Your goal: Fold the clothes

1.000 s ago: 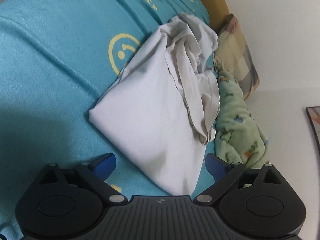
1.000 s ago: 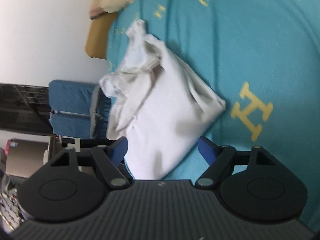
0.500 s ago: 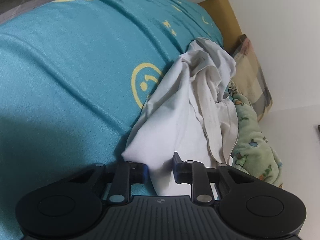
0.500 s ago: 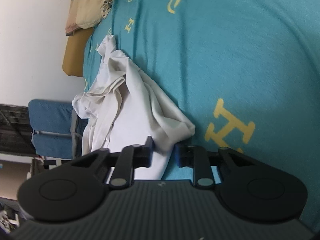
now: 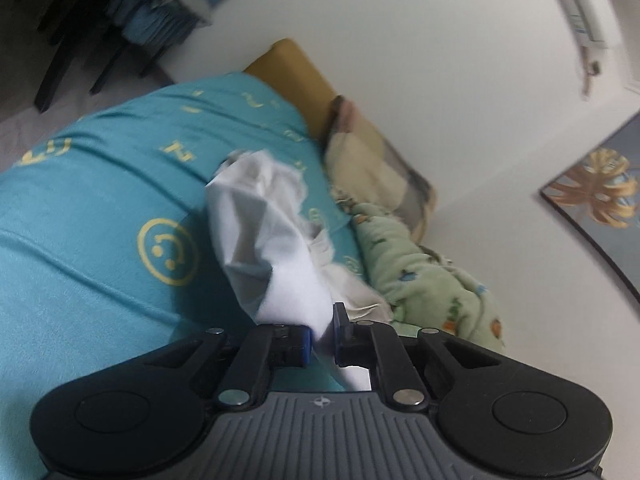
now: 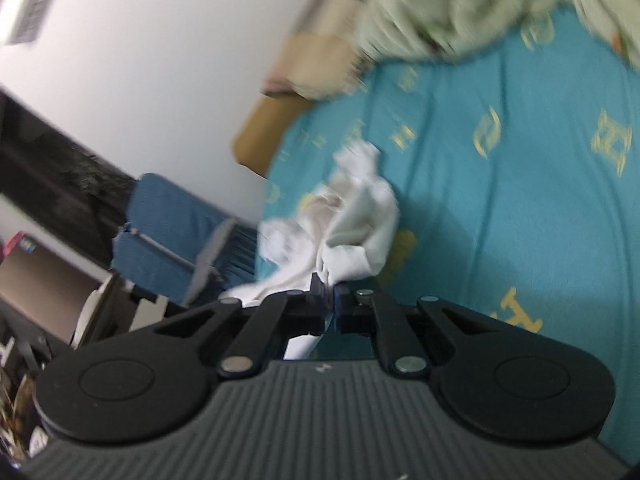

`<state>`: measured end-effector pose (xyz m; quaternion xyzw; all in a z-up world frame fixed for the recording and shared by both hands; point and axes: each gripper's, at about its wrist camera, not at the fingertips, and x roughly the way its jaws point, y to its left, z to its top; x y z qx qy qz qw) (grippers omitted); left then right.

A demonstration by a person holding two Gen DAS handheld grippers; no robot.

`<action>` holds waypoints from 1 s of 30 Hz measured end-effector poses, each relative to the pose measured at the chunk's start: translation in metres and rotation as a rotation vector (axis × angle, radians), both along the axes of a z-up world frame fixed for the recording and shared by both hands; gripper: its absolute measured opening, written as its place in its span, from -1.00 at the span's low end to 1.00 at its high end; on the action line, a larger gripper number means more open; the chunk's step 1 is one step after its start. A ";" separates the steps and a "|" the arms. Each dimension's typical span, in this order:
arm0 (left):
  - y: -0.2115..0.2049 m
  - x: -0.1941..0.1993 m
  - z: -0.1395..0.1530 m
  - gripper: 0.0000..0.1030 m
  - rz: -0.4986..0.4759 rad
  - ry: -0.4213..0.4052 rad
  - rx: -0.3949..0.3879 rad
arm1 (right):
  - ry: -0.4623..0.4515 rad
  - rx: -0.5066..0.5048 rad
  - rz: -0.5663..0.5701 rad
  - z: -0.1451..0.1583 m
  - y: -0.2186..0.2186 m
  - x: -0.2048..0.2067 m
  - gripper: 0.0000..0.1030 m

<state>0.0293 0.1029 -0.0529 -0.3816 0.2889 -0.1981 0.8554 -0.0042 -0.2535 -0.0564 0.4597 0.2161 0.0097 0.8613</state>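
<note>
**White garment gripped at both ends above the bed**

White garment (image 5: 276, 248), crumpled and bunched, is held by both grippers over the teal bedspread (image 5: 88, 216). The left gripper (image 5: 322, 334) has its fingers drawn close together with a corner of the white cloth pinched between them; from there the fabric runs away from the camera in a twisted rope, and its far end looks to touch the bedspread beside a yellow smiley face (image 5: 166, 250) printed on it. The right gripper (image 6: 329, 300) is likewise narrowed down on another part of the same garment (image 6: 352, 232), its blue-tipped fingers nearly meeting with cloth caught between them; the fabric bunches into folds just ahead of the fingers.

The bedspread carries yellow letters and symbols across its surface. Along the wall side of the bed lies a pale green blanket (image 5: 424, 280) with small coloured figures, and beyond it a checked pillow (image 5: 380, 164) against a mustard-brown headboard (image 5: 292, 72). A framed picture of golden leaves (image 5: 596, 192) hangs on the white wall. In the right wrist view, a blue chair (image 6: 176, 232) stands beside the bed. That view is blurred.
</note>
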 end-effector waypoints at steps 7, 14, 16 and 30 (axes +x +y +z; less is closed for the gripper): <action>0.001 -0.085 0.040 -0.81 -0.007 -0.125 -0.033 | -0.121 -0.063 -0.047 0.029 0.008 -0.080 -0.86; 0.004 -0.116 0.051 -0.80 -0.009 -0.082 -0.071 | -0.238 -0.145 -0.081 0.045 0.020 -0.157 -0.86; 0.005 -0.124 0.054 -0.80 -0.010 -0.068 -0.080 | -0.231 -0.135 -0.093 0.047 0.017 -0.159 -0.86; -0.014 0.051 0.040 -0.80 0.023 0.219 0.010 | 0.084 -0.045 -0.064 0.038 -0.011 0.041 -0.85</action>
